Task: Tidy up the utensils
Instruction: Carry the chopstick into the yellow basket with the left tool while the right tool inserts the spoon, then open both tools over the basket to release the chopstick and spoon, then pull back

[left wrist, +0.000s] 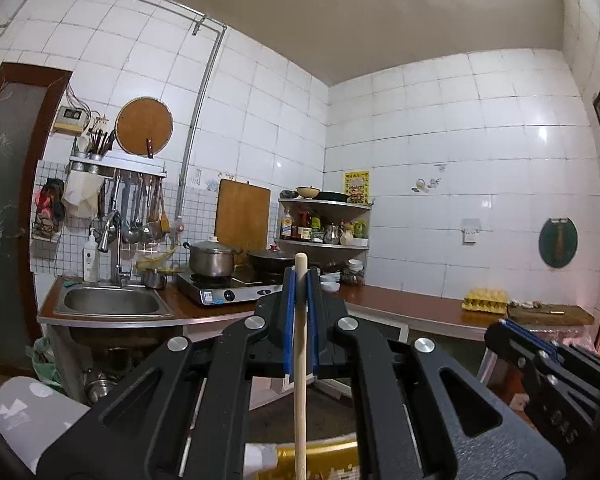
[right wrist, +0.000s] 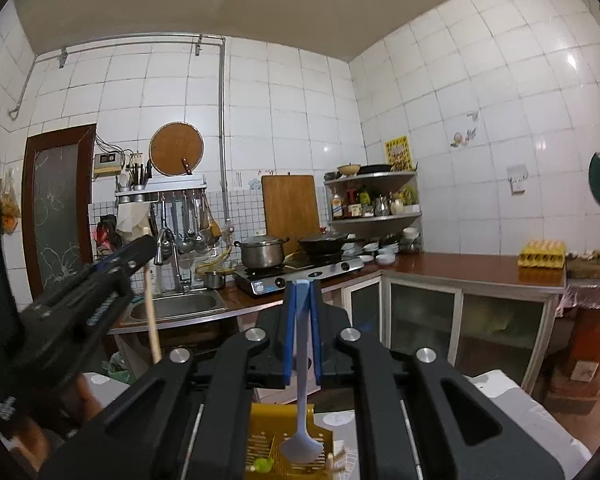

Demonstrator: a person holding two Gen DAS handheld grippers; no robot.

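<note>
1. Left gripper (left wrist: 300,308) – jaws pinched on a wooden handle (left wrist: 301,380) that stands upright between the blue pads; its lower end is out of view.
2. Right gripper (right wrist: 302,320) – jaws clamped on a pale blue plastic spoon (right wrist: 301,428), bowl hanging down over a yellow slotted basket (right wrist: 260,432).
3. Both point level toward the kitchen counter (left wrist: 400,304), well apart from it.
4. Progress, as a judgement: two utensils are lifted, neither yet placed. The wall rack of hanging ladles (left wrist: 140,208) beyond the sink (left wrist: 112,304) may be their destination.
</note>
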